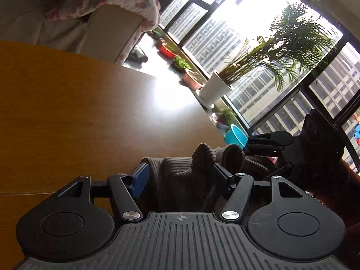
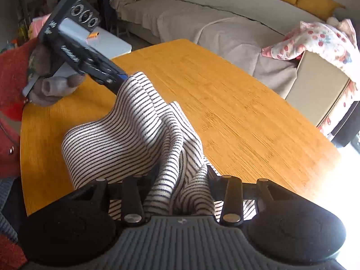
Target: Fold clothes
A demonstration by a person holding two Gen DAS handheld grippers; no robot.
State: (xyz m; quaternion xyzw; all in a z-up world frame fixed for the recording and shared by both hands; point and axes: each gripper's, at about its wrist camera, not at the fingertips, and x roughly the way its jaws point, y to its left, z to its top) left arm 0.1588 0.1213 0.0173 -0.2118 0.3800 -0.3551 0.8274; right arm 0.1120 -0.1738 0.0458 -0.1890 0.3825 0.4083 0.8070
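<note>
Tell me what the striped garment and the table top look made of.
Striped garment: soft knit, probably cotton jersey; it drapes in rounded folds, matte, with thin dark stripes on white. Table top: wood or bamboo-look veneer, with fine straight grain and a smooth, slightly glossy amber finish.

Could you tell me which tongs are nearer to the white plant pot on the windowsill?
Right. The right tongs, gripping the striped garment, reach out toward the white pot; the left tongs sit further back.

Hidden fingertips, glare on the wood

Striped cloth (image 2: 135,135) buries the right hand-held gripper (image 2: 180,180) fingertips; window glare whitens the tabletop (image 1: 67,112) far edge.
</note>
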